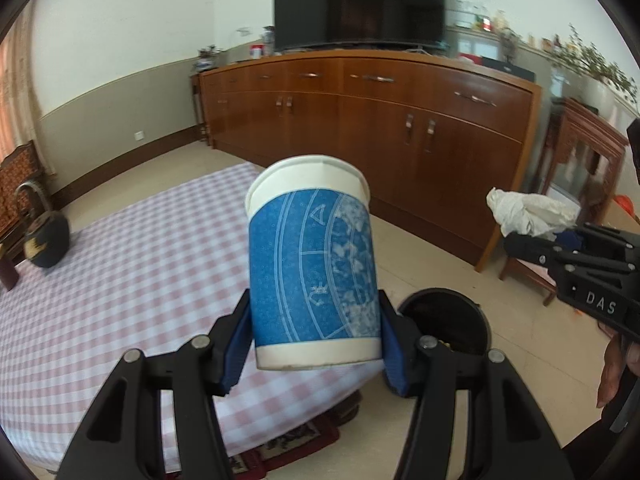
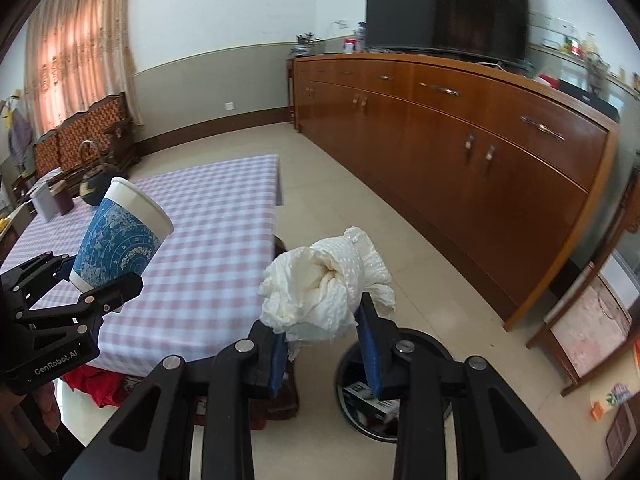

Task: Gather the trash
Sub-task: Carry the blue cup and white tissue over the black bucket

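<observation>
My left gripper [image 1: 316,344] is shut on a blue and white paper cup [image 1: 312,264], held upright above the edge of the checked table [image 1: 120,280]. The cup also shows in the right wrist view [image 2: 120,236]. My right gripper [image 2: 326,344] is shut on a crumpled white tissue [image 2: 328,284], also seen in the left wrist view [image 1: 528,212]. A round black trash bin [image 1: 452,320] stands on the floor beside the table, just below and right of the cup. In the right wrist view the bin [image 2: 360,396] lies under my right gripper and holds some trash.
A long wooden sideboard [image 2: 460,128] with a TV [image 2: 444,8] runs along the far wall. A dark round bag [image 1: 46,240] sits at the table's far left. Wooden chairs [image 2: 88,128] stand by the curtain. A wooden stand [image 1: 580,152] is at the right.
</observation>
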